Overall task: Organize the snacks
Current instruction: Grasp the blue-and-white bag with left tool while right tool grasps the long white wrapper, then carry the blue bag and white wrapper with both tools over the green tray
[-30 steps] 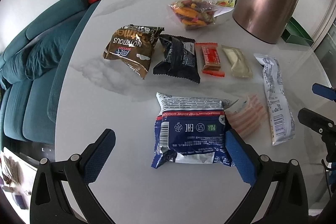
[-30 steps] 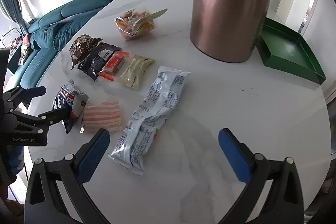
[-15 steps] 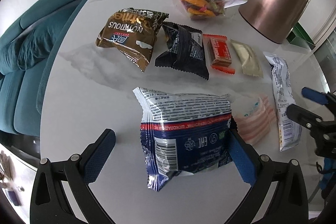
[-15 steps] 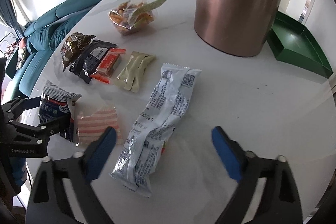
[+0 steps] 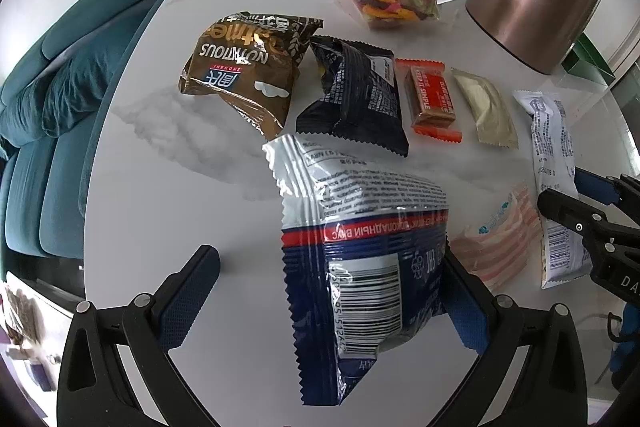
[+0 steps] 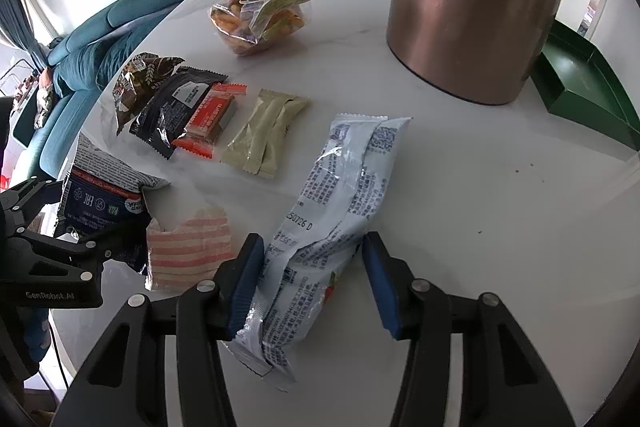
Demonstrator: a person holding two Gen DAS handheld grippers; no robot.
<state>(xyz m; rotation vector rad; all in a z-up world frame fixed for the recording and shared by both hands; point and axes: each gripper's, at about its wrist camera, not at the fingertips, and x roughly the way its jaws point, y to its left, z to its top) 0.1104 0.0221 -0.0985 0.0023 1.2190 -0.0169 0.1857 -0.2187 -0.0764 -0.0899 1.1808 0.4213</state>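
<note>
1. A long pale blue-and-white snack packet point(image 6: 344, 195) is lying on the white marble surface point(image 6: 480, 227), its near end sitting between the fingers of the right gripper point(image 6: 310, 281), which are closing around it; the left pad is touching the wrapper, the right pad is just clear.
2. The left gripper point(image 5: 332, 291) is standing wide open, its right pad pressing against a blue-and-silver biscuit bag point(image 5: 360, 255) that is tilting up.
3. A pink striped packet point(image 6: 188, 247) is lying between the two.
4. Behind, a row of small snacks is sitting near a copper canister point(image 6: 476, 3).
</note>
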